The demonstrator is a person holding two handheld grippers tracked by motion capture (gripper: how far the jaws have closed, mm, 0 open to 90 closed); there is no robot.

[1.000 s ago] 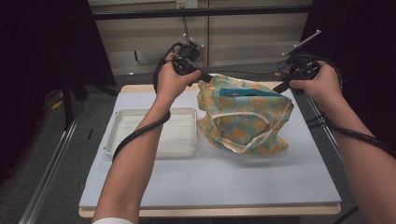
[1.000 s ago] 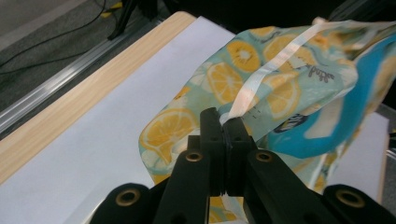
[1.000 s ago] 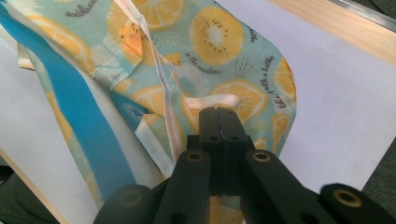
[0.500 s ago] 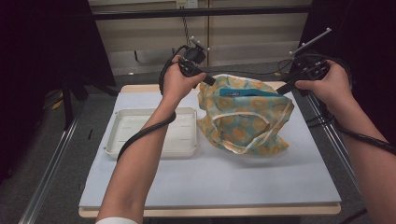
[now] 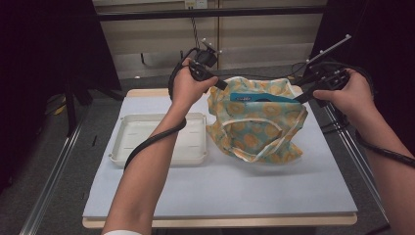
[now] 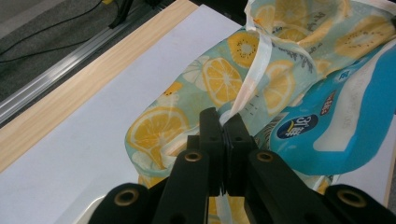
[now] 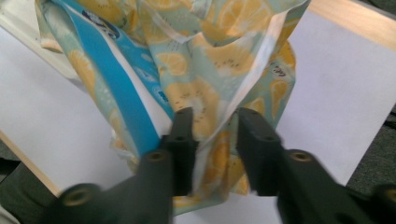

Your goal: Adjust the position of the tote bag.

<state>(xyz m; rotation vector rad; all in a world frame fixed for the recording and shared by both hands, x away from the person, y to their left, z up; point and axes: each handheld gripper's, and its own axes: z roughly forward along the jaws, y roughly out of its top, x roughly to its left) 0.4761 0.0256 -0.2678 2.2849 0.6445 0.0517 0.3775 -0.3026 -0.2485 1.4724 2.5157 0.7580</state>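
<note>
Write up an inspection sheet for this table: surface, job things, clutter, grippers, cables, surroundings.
Surface: white table top with a wooden edge, bare at the front.
Job's things: fruit-print bag held up at its rim over the table, its bottom resting on the top; blue pack inside it.
Clutter: white tray left of the bag, empty.
Grippers: left gripper shut on the bag's white trim; right gripper has jaws just closing, bag fabric between them, gap visible.
Cables: black cable trails along the left forearm; another by the right arm.
Surroundings: metal rails beside the table, grey floor, dark beyond.

Citrus-print bag (image 5: 257,122) (blue packet (image 5: 264,97) inside)
</note>
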